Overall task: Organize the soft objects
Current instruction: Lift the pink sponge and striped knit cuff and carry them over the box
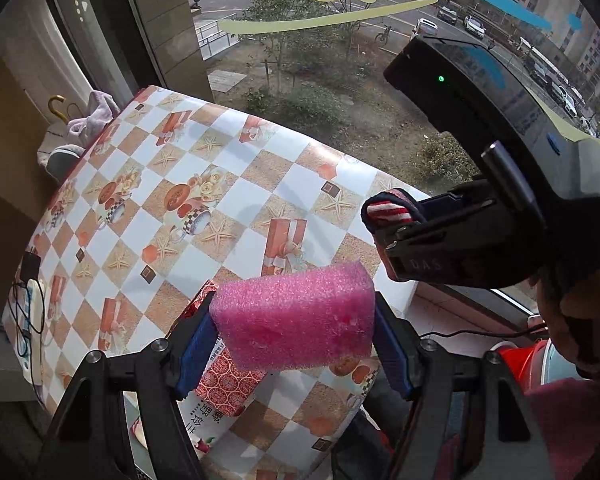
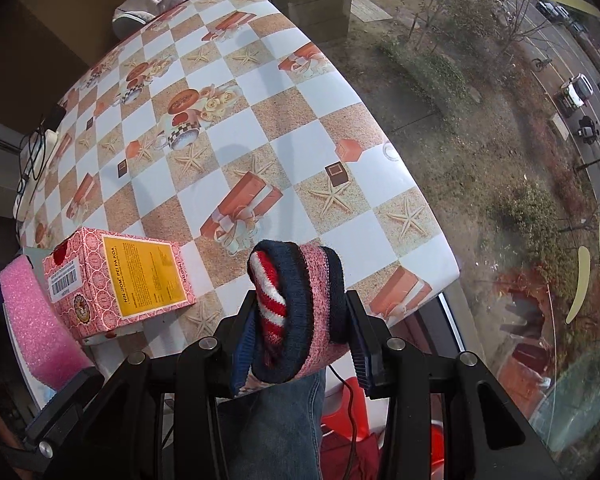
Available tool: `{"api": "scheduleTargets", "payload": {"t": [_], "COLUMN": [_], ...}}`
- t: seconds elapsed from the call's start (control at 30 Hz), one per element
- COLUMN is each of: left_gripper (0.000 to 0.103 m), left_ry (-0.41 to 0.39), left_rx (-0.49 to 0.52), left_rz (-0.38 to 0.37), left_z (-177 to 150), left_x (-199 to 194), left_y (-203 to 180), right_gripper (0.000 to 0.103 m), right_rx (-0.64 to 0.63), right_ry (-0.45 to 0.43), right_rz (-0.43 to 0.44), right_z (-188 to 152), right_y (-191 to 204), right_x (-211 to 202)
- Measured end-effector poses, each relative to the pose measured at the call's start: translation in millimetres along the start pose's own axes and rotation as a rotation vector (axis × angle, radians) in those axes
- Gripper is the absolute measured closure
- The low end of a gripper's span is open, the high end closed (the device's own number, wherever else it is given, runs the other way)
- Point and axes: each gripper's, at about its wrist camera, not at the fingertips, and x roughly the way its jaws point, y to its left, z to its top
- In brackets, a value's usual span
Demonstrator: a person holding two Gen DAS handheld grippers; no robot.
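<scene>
Worktop [image 1: 236, 200]: checkered cloth beside a window.
Left gripper [image 1: 294, 344]: clamped on pink sponge [image 1: 296, 316], lower centre, lifted above the worktop.
Right gripper [image 2: 300, 336]: squeezing rolled knit sock [image 2: 300, 304], lower centre.
Box [image 2: 120, 284]: red-patterned, lower left on the worktop.

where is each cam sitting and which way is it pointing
Left wrist: sits on the left gripper, facing across the checkered table toward the window; shows its fingers squeezing a pink sponge, plus the right gripper.
Right wrist: sits on the right gripper, facing the same table; shows its fingers clamping a rolled sock.
Shared: table, sponge, sock, patterned box.
</scene>
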Motion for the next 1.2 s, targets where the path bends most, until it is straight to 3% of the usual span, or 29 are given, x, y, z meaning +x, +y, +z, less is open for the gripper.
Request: {"api": "scheduleTargets", "payload": {"t": [0.43, 0.83, 1.2], "left_gripper": [0.028, 0.028, 0.028], "left_ry": [0.025, 0.058, 0.056], "left_rx": [-0.093, -0.377, -0.634], "left_rz": [0.045, 0.108, 0.191], "left_z": [-78.5, -150.8, -214.0], "left_x": [-26.6, -38.8, -55.4], "left_y": [27.2, 80.5, 124.0], "right_gripper": [0.06, 0.06, 0.06], "right_rx": [-0.181, -0.439, -0.68], "right_ry": [0.083, 0.161, 0.154], "right_rz": [0.052, 0.096, 0.1], "right_z": [-38.4, -64.7, -76.6], "right_y": [66.1, 137.5, 213.6], "right_x": [16.0, 22.6, 13.8]}}
